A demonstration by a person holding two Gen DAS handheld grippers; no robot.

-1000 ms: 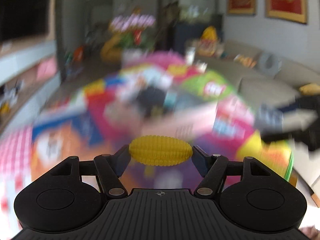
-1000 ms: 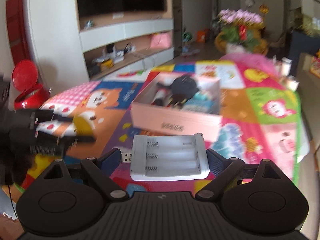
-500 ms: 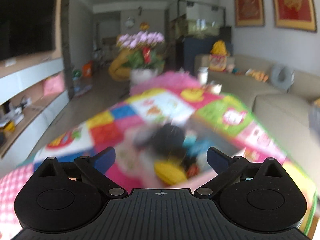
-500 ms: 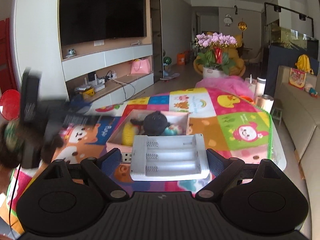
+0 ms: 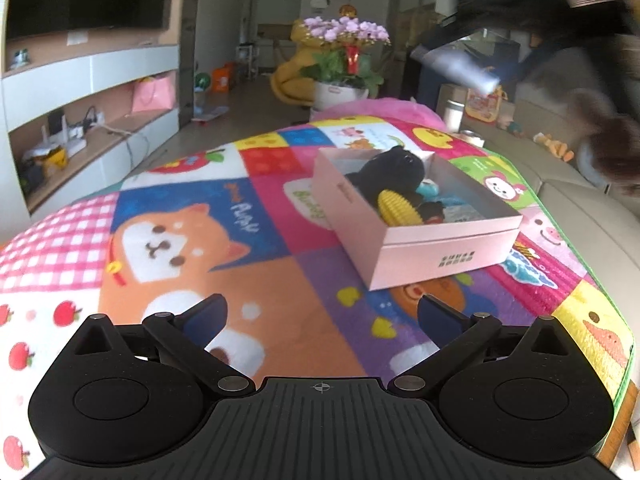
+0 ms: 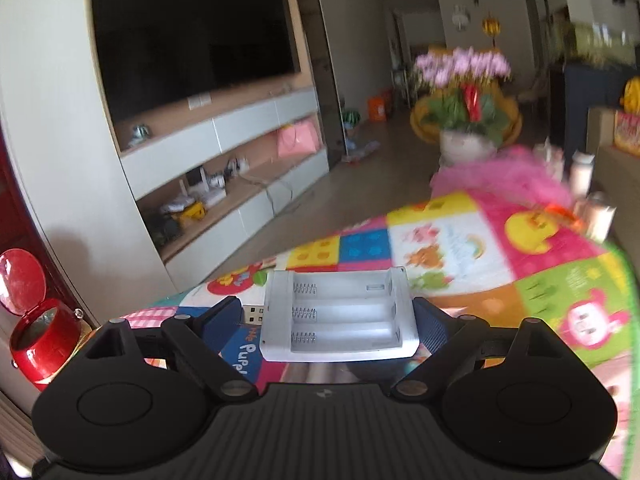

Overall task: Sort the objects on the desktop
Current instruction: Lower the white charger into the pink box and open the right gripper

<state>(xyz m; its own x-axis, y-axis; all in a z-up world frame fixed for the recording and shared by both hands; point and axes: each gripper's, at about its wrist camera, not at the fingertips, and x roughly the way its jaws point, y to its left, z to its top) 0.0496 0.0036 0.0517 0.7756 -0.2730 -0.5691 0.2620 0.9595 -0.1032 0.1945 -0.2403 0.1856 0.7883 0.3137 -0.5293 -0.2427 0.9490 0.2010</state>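
Two hand-held grippers here, and only one is carrying anything. Your right hand-held gripper (image 6: 334, 322) is pinching the white battery charger (image 6: 338, 316) across its ends, and its jaws are opening a touch, so that grip looks like the weak spot. If it slackens while you're up above the colourful play mat (image 5: 256, 216), I'd guess the charger drops short of the pink box (image 5: 420, 236) or tips as it goes. The charger's USB plug pokes out on the left by the pad, so it could snag too.

Your left hand-held gripper (image 5: 322, 316) is spread wide with nothing between its jaws, hanging over the mat near the box. The yellow corn toy (image 5: 398, 208) sits inside the box beside a black plush toy (image 5: 392, 172).

Hard to see: the right wrist view doesn't show the box at all. In the left view your right arm is just a dark blur top right.
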